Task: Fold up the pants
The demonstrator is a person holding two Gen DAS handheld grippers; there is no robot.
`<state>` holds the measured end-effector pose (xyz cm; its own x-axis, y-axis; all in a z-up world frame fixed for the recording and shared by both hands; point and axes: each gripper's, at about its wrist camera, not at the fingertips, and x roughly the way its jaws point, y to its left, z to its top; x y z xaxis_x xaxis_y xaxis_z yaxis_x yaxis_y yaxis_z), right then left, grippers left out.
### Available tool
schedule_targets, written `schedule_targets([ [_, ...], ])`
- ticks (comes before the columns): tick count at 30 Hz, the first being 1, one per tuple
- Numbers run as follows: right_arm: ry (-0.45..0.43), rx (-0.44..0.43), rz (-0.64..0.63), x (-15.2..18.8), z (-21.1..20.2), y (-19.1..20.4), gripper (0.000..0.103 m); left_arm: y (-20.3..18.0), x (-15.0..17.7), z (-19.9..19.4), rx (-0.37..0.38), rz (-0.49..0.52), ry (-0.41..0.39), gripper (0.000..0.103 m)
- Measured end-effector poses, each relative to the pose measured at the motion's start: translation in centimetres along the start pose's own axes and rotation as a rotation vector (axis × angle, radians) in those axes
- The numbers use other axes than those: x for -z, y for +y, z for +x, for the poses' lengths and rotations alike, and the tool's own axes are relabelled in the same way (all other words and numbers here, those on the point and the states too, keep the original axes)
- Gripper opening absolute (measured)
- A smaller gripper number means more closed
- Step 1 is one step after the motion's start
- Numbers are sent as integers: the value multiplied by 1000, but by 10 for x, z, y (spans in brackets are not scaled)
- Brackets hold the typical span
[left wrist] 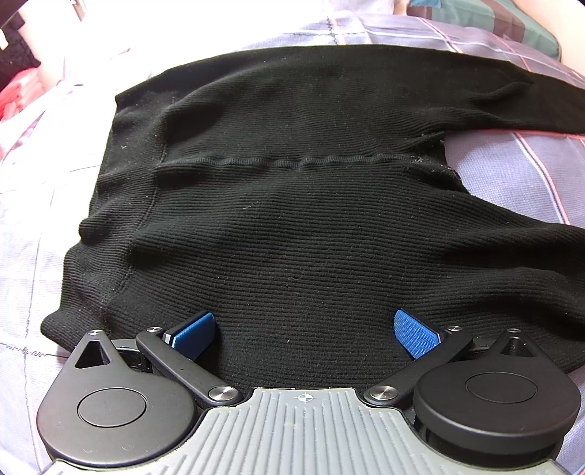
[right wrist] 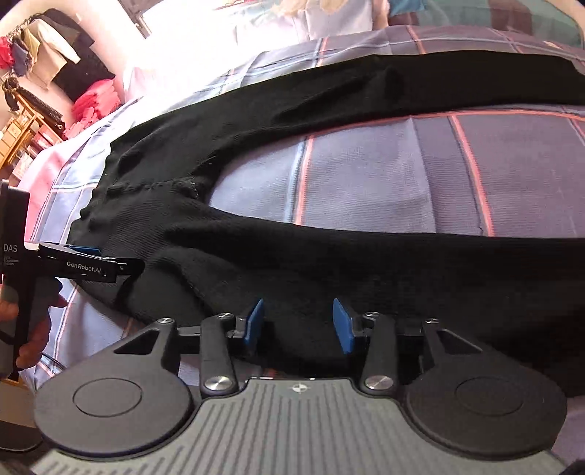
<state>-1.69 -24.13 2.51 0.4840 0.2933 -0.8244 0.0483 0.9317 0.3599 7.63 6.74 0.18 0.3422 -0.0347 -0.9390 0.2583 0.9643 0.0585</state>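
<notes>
Black ribbed knit pants [left wrist: 292, 219] lie spread flat on a plaid bedsheet [left wrist: 519, 171], waist end near the left gripper, both legs running off to the right. My left gripper [left wrist: 305, 334] is open wide, its blue pads low over the near edge of the waist part. My right gripper [right wrist: 298, 323] is open, its pads over the near leg [right wrist: 365, 263] of the pants [right wrist: 256, 120]. The left gripper also shows in the right wrist view [right wrist: 86, 255], at the waist edge.
The bedsheet [right wrist: 384, 171] shows between the two legs. A pillow [left wrist: 486, 22] lies at the far right. Hanging clothes and red fabric [right wrist: 91, 98] are at the far left beyond the bed.
</notes>
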Motion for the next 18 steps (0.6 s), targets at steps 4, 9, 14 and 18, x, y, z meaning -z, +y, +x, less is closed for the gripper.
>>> schedule_targets([
  [4,-19,30,97,7,-18,-30,54,0,-4,2,-3,-4,17,103],
  [9,-83,61,152,11,-43,-55,44,1,-8,4,-8,-7,35,103],
  [14,-59,175,179,12,-44,-83,59,1,-10,5,-10,-9,45,103],
  [18,-119,230,306,20,-68,-117,51,3,-13,6,-12,-21,59,103],
])
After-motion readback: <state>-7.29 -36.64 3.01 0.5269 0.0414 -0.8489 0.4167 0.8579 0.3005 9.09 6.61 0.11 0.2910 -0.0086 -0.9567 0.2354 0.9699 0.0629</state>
